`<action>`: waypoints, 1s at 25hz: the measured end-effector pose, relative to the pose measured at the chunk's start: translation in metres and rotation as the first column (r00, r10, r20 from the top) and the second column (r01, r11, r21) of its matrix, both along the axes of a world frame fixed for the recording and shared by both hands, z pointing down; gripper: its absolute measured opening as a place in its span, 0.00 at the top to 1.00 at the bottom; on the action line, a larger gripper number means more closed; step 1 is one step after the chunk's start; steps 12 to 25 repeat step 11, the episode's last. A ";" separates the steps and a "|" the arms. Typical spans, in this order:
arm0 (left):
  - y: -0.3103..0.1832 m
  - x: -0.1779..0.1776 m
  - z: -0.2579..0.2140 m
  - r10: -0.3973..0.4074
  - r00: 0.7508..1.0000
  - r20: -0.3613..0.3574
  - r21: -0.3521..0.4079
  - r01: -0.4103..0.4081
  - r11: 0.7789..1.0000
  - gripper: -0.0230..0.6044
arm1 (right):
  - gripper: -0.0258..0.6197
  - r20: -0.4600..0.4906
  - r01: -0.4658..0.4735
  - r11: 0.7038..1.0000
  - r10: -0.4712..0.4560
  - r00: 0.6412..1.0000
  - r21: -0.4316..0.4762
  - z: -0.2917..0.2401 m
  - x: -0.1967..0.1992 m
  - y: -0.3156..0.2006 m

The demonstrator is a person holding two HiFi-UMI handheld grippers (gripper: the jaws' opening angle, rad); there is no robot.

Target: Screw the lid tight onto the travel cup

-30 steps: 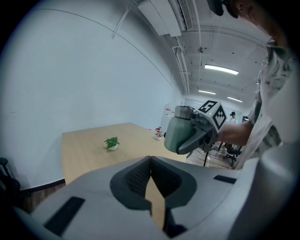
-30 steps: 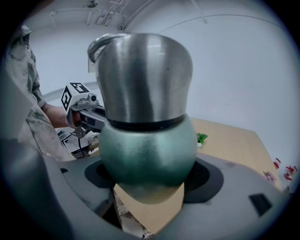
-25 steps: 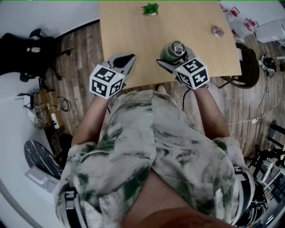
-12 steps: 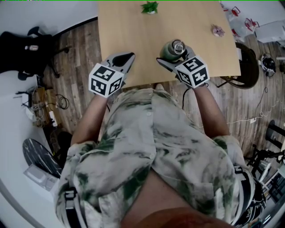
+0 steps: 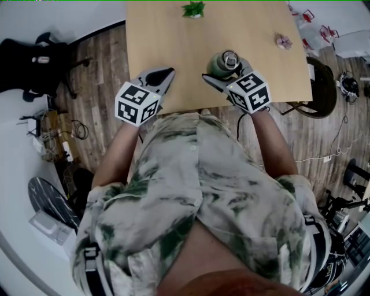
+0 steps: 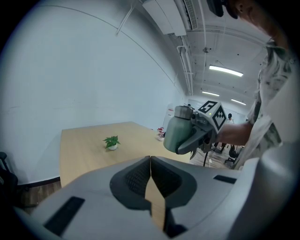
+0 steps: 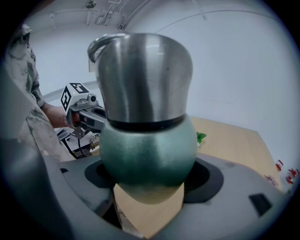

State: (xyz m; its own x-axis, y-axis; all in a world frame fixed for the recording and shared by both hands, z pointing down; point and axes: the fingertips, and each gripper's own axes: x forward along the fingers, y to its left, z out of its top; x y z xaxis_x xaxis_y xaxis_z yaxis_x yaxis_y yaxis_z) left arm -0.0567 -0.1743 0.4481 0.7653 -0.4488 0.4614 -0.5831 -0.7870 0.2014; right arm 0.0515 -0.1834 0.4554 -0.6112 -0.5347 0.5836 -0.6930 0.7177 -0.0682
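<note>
Here the right hand-held gripper [image 5: 226, 72] is clamped on the cup [image 5: 222, 65], its jaws pressed against either side of the rounded green body. The cup sits right of centre in the upper part of the head view, over the near edge of the table [image 5: 173, 46]. The steel lid [image 7: 140, 75] is seated on the cup, so what is inside cannot be seen.

In the right gripper view the cup [image 7: 147, 140] fills the middle of the frame. Its long axis runs straight up, with the lid on top and a loop handle at the lid's upper left. In the left gripper view the cup [image 6: 180, 133] seems to lean a little, possibly only from lens bend. Whether its base touches the table is unclear.

The left hand-held gripper [image 5: 165, 76] is at the table's near edge, left of centre and well apart from the cup. Its jaws [image 6: 150, 161] are closed together with nothing between them.

A small potted plant [image 5: 195, 10] stands at the table's far edge, top centre.
</note>
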 end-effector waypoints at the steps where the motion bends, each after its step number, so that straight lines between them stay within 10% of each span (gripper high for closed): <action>1: -0.001 0.002 0.001 -0.003 1.000 0.000 -0.001 0.003 1.000 0.92 | 0.35 0.000 0.002 1.000 -0.002 1.000 0.000 0.001 0.002 -0.001; 25: -0.007 0.018 0.006 -0.031 0.999 0.009 -0.007 0.031 0.999 0.92 | 0.35 -0.002 0.035 0.999 -0.035 0.999 -0.008 0.009 0.018 -0.009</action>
